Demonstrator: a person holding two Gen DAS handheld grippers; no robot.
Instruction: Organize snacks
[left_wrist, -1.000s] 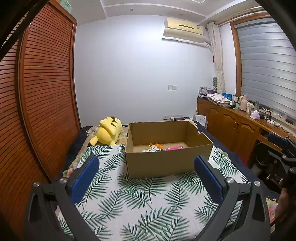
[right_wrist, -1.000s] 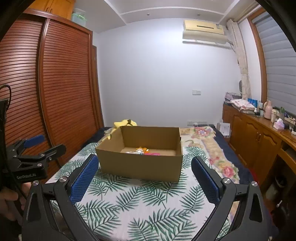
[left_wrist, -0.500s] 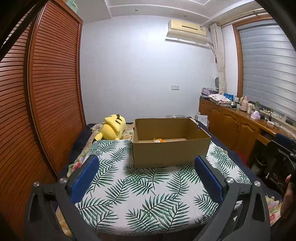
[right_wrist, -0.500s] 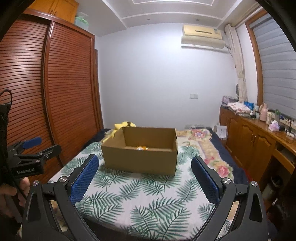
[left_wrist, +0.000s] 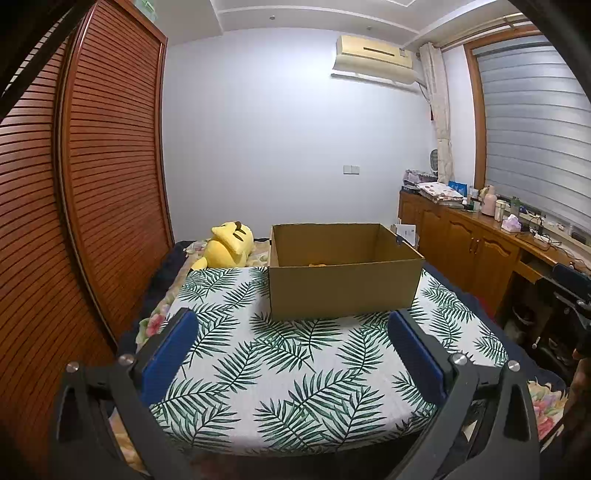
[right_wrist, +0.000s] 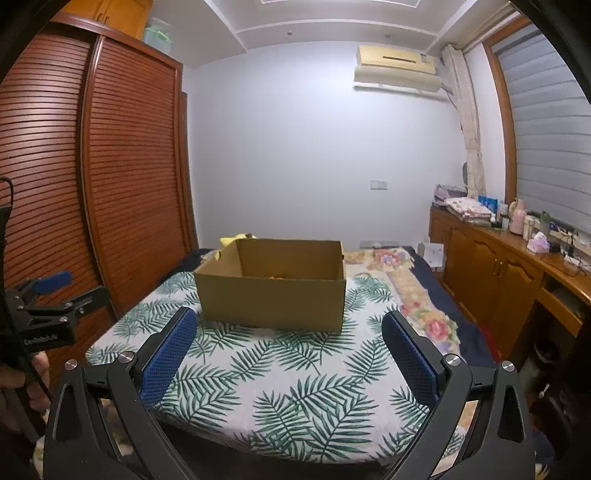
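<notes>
Hovering well back from the open brown cardboard box (left_wrist: 345, 275) on the palm-leaf bedspread (left_wrist: 295, 369): left gripper (left_wrist: 293, 350) and right gripper (right_wrist: 286, 349) jaws released, empty. Orange snack barely visible inside; approach from above the rim.

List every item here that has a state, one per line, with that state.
Left claw: open, holding nothing.
Right claw: open, holding nothing.
Brown cardboard box: top open, upright on the leaf-print cloth; only a bit of orange shows inside.
Yellow plush toy: lying behind the box's left corner.
Slatted wooden wardrobe doors: closed.
Grey window blind: down.
</notes>
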